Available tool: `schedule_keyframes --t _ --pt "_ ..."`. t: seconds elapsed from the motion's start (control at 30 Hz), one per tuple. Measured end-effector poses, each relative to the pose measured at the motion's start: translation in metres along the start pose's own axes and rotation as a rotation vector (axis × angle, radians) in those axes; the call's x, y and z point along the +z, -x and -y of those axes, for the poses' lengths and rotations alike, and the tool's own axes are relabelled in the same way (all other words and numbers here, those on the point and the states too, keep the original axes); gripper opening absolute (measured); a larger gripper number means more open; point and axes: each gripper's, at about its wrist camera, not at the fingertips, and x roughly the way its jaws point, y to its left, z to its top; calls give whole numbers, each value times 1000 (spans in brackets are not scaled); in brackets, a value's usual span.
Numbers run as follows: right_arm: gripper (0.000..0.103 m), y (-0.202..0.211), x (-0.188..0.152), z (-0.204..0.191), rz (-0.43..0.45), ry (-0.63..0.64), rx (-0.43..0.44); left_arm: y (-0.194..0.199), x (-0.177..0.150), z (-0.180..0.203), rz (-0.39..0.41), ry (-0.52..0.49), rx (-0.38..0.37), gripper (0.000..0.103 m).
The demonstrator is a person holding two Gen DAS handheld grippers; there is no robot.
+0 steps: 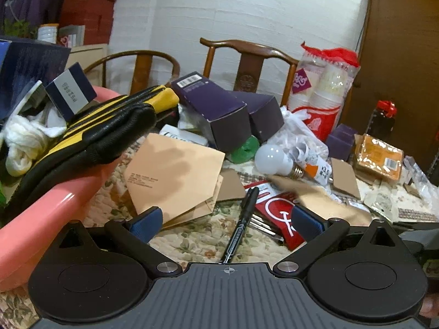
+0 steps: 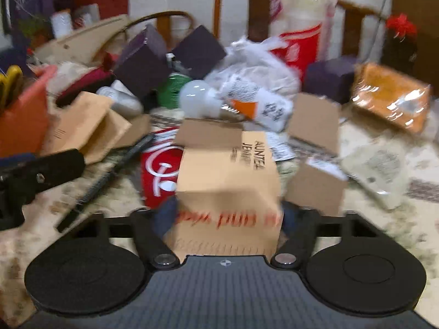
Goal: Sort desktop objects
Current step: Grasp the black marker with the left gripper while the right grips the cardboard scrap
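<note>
Left claw point(image 1: 227, 223) is spread, empty, over a black marker point(image 1: 241, 227) at lower centre, slim, hard, rolls. Right claw point(image 2: 229, 213) pinches the tan cardboard box point(image 2: 227, 189), centre frame above the floral-cloth bench point(image 2: 384, 219): light, thin-walled, crushable. Grip flat sides, go gently.

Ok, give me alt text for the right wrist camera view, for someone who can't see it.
The right gripper clamps a tan cardboard box with its flaps open, over a floral tablecloth crowded with clutter. Behind the box lie a red packet, a white light bulb and purple boxes; the picture is motion-blurred.
</note>
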Motion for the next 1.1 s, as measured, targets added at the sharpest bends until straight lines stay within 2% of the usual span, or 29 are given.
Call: schedule_keyframes --t 0.03,0.07,0.23,0.4,0.53,0.67,0.77,0.83,0.93,1.07,1.1 --pt "18 5 -1 3 7 -19 2 0 0 0 -1 1 -1 103" --pt "1 9 -3 7 12 -27 -19 0 -1 0 -1 3 -1 103" --pt "0 32 -25 40 36 -77 -29 -2 -2 1 -9 1 1 103" --pt "0 61 -50 73 70 -160 1 -5 -6 8 -10 -41 23 103" --pt "0 71 -58 100 72 -292 88 -6 -10 14 -19 -68 15 103" --pt "0 96 -47 107 140 -337 155 -2 -11 17 11 -99 43 103" --pt "0 109 -42 107 180 -335 177 -10 -12 16 -8 -121 59 103" --pt "0 107 -41 107 178 -334 165 -20 -11 16 -46 -134 96 103" --pt "0 98 -41 107 148 -330 157 -32 -11 18 -93 -180 104 103" --pt "0 88 -44 105 123 -308 148 -48 -14 28 -135 -290 130 103" --pt "0 85 -44 105 117 -305 149 -52 -16 32 -134 -311 141 97"
